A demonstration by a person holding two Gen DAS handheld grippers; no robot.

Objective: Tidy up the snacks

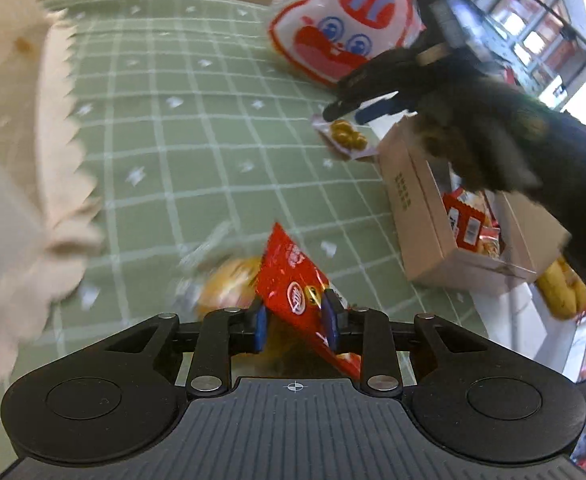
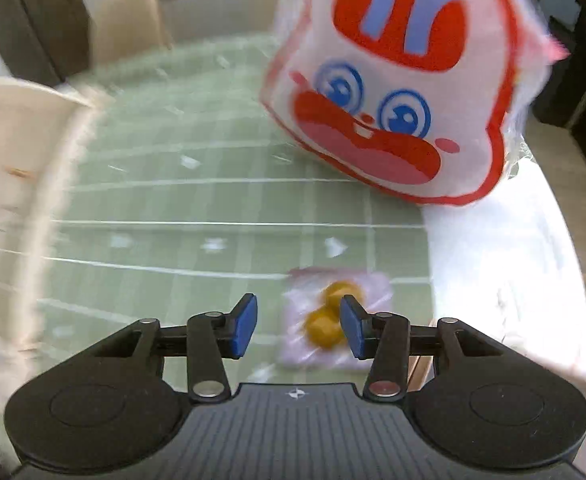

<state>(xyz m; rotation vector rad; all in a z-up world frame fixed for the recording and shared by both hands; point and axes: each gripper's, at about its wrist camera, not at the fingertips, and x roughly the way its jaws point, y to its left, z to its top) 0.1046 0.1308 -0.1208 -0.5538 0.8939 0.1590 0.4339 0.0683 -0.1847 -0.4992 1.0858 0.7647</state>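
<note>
Red snack packet (image 1: 293,280) sat pinched between left gripper (image 1: 296,322) pads, near cardboard box (image 1: 425,232). Right gripper (image 2: 299,326) gaped empty over clear packet (image 2: 329,320). Best carry packet level, release only inside box.

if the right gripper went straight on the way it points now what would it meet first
Probably the small clear packet of round yellow snacks lying on the green checked tablecloth. The right gripper stands open just above it, though blur leaves the depth unclear.

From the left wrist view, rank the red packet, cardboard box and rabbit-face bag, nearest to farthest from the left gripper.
1. Red packet, between the left gripper's fingers.
2. Cardboard box, off to the right.
3. Rabbit-face bag, far end, top right.
</note>
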